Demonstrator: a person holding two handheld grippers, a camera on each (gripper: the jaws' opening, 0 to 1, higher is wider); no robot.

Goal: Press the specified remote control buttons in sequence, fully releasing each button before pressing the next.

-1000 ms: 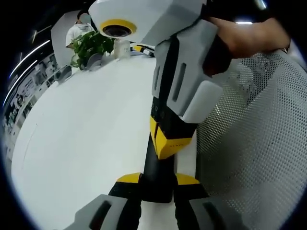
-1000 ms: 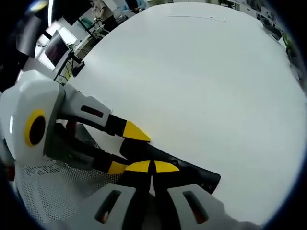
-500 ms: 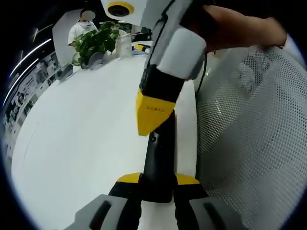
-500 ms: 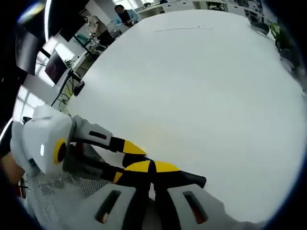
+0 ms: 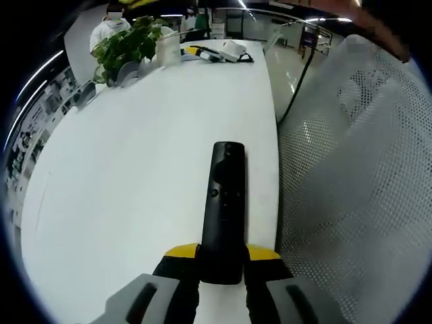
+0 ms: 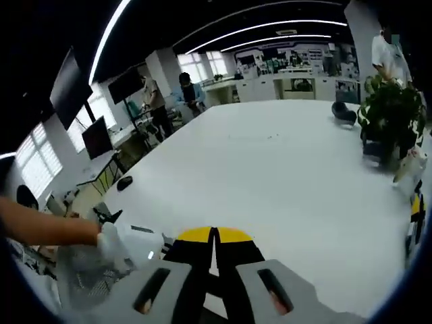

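Now, in the left gripper view, the left tool (image 5: pixel 221 251) is clamped on the near end of the black remote control (image 5: pixel 224 208), one yellow-tipped jaw pressed against each long side. The remote points straight away from the camera above the white tabletop (image 5: pixel 128 175), close to that tabletop's right edge, button side up. Just right of the edge stands a white mesh chair back (image 5: pixel 351 175). At the far end of the tabletop sit a potted plant (image 5: pixel 128 48) and a few small things too blurred to name, with a person in white behind the plant.

Over in the right gripper view, the right tool (image 6: pixel 212 236) has its yellow tips pressed together with nothing between them, raised above the tabletop (image 6: pixel 270 175). At lower left a hand (image 6: pixel 40 226) grips the white body of the left tool. A potted plant (image 6: pixel 391 115) stands at the right edge.
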